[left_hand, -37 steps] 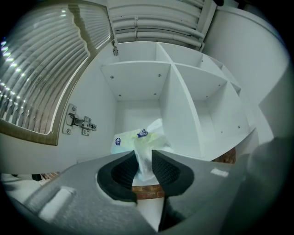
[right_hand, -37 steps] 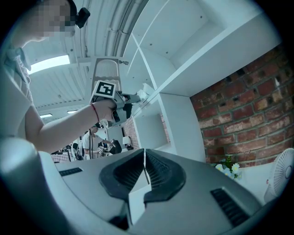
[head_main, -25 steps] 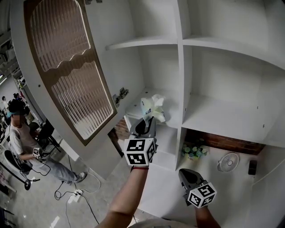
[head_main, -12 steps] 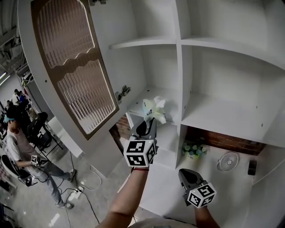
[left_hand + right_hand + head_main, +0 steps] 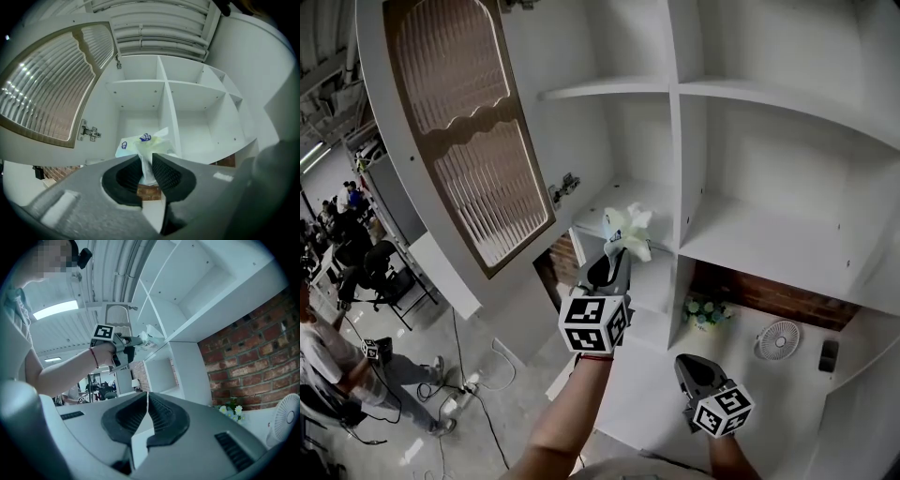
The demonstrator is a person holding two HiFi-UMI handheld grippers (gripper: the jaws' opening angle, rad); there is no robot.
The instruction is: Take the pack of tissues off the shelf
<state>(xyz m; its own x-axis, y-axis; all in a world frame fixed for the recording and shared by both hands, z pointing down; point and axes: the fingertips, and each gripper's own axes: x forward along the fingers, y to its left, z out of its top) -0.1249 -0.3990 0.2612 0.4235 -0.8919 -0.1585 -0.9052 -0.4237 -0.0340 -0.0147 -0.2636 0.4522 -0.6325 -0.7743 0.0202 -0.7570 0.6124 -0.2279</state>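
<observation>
The pack of tissues (image 5: 626, 230) is a pale, crumpled plastic pack with blue print. It hangs in the air just in front of the lower left compartment of the white shelf unit (image 5: 677, 169). My left gripper (image 5: 617, 255) is shut on its lower end. In the left gripper view the pack (image 5: 147, 143) stands pinched between the two ribbed pads (image 5: 166, 171), with the compartments behind it. My right gripper (image 5: 686, 364) hangs lower and to the right, shut with nothing in it. The right gripper view shows its jaws (image 5: 147, 398) meeting, and the left gripper (image 5: 123, 347) with the pack further off.
The cabinet door (image 5: 459, 141) with a ribbed brown panel stands swung out to the left. Below the shelves, a brick-backed recess holds small flowers (image 5: 705, 314), a white fan (image 5: 778, 339) and a dark object (image 5: 829, 354). People, chairs and floor cables (image 5: 464, 384) are at the lower left.
The open door has drifted right in the head view, and the people at lower left have shifted. My left gripper still holds the pack in about the same place. The right gripper has not moved.
</observation>
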